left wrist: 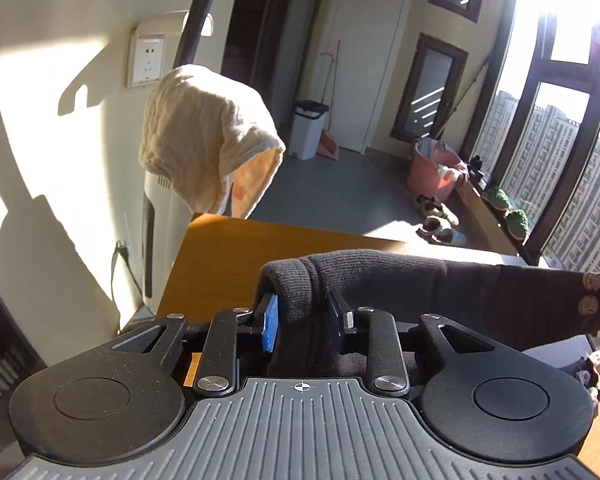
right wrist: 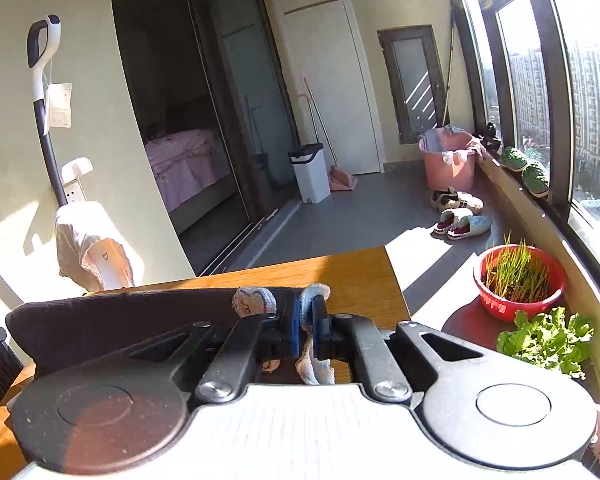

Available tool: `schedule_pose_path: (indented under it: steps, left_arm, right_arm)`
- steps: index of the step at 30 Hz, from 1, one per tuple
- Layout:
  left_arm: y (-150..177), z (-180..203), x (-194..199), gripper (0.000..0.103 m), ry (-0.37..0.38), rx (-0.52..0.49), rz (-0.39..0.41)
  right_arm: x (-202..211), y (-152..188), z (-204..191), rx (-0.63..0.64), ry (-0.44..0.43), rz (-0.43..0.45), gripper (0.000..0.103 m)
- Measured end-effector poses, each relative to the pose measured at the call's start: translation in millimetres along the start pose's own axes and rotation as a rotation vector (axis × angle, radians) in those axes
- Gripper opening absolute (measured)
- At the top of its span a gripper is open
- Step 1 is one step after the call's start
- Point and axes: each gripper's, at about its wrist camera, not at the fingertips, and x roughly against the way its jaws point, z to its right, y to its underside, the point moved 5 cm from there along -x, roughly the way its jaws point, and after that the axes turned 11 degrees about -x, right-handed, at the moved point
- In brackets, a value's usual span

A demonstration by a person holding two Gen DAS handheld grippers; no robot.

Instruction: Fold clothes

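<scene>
Left gripper [left wrist: 303, 316] clamped on dark knit cloth [left wrist: 380, 276], bunched between the fingers [left wrist: 269, 322], stretching right above wooden table [left wrist: 228, 256].

Garment [left wrist: 380, 276]: we see dark ribbed knit cloth, matt.
Trim [right wrist: 256, 300]: pale fluffy cloth.
Desk [left wrist: 236, 264]: smooth orange-brown wood finish.
Fingers [left wrist: 269, 322]: we note blue rubbery pads on matt black plastic.
Towel [left wrist: 204, 136]: cream crinkled cloth.
</scene>
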Motion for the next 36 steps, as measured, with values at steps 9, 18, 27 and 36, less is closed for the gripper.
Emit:
schedule_pose_path:
  steps: [9,18,27,36]
  left_arm:
    - [54,-22,60,0.052,0.01,0.04,-0.027]
    - [0,-27,-31,0.096,0.022,0.251,-0.036]
    - [-8,-21,-88,0.095,-0.024,0.261,-0.143]
    - [1,-49,-15,0.1,-0.011,0.289,-0.069]
  right_arm:
    - [42,32,37,-0.021,0.101,0.008,0.006]
    - [39,44,6,0.021,0.014,-0.02,0.014]
    - [-41,65,-161,0.33,-0.311,-0.154,0.034]
    - [-142,104,-265,0.49,-0.372,-0.331,0.022]
